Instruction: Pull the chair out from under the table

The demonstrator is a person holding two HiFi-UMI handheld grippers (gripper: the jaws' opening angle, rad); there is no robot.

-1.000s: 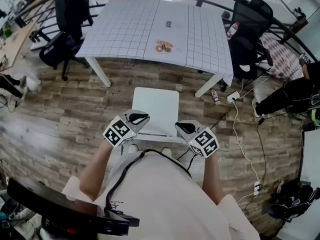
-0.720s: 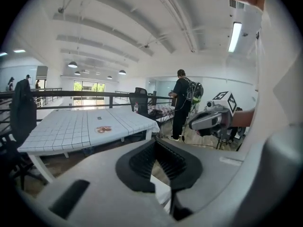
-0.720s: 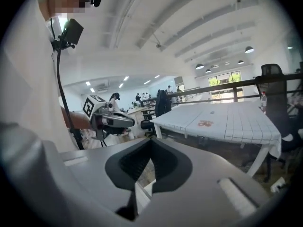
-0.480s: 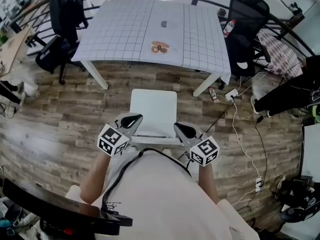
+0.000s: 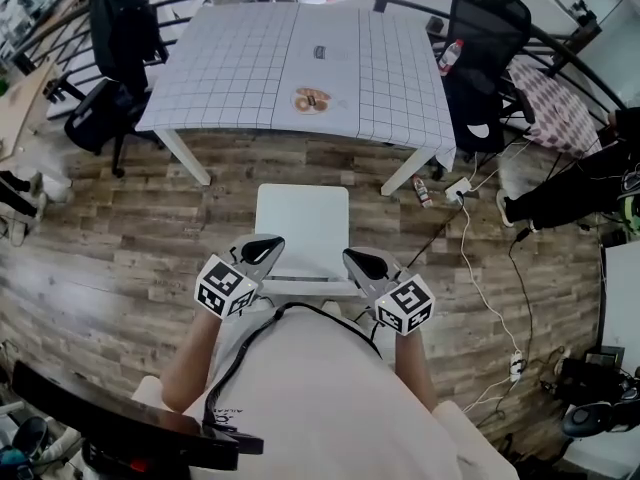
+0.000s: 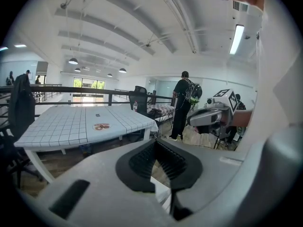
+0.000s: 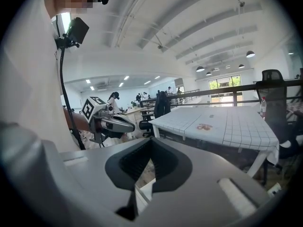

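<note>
Closest to me, my left gripper (image 5: pixel 262 251) and right gripper (image 5: pixel 358 261) sit at 11 and 1 o'clock, one at each end of the top rail of the white chair (image 5: pixel 300 218). The fingers of both are pressed together. In each gripper view a bit of the chair's white edge shows through the gap below the pads, and I cannot tell whether they nip the rail or only rest at it.

The chair stands straight ahead at 12 o'clock on the wooden floor (image 5: pixel 130 248). Its seat is wholly clear of the surface (image 5: pixel 240 68), with a strip of bare boards between them. That white surface has a grid-lined cover and carries a round orange-brown print (image 5: pixel 310 99) near its near edge and a small dark card (image 5: pixel 320 52) farther back.

A black office chair (image 5: pixel 110 28) stands at 10 o'clock and another (image 5: pixel 480 58) at 2 o'clock, with a bottle (image 5: pixel 447 56) beside the latter.
</note>
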